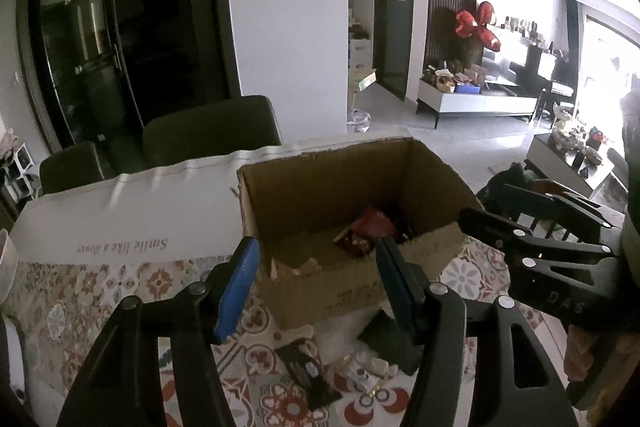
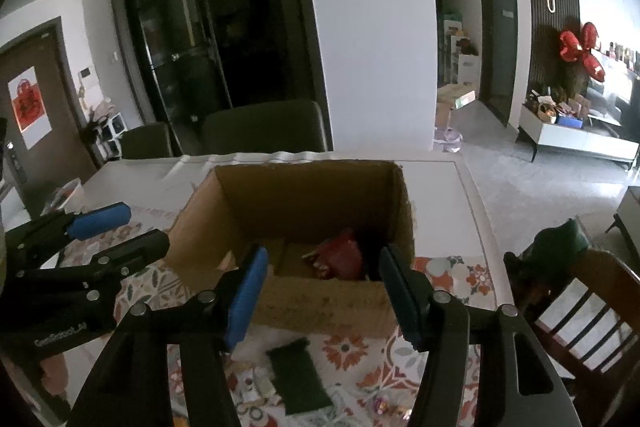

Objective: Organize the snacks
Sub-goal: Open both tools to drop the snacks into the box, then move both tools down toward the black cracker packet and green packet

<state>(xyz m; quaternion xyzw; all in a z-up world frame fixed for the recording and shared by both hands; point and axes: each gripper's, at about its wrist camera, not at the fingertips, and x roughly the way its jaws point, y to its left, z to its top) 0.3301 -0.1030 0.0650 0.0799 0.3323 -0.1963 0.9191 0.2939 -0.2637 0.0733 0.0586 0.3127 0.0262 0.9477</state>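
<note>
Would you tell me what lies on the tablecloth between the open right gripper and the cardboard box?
A dark green packet lies flat between the right gripper and the cardboard box, beside small wrapped snacks, in the right wrist view.

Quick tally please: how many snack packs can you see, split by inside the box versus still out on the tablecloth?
In the cardboard box: 1, the red packet; the dark corner beside it is unreadable.
On the tablecloth: 3, the dark green packet, black packet and small white packet.
Total: 4
</note>
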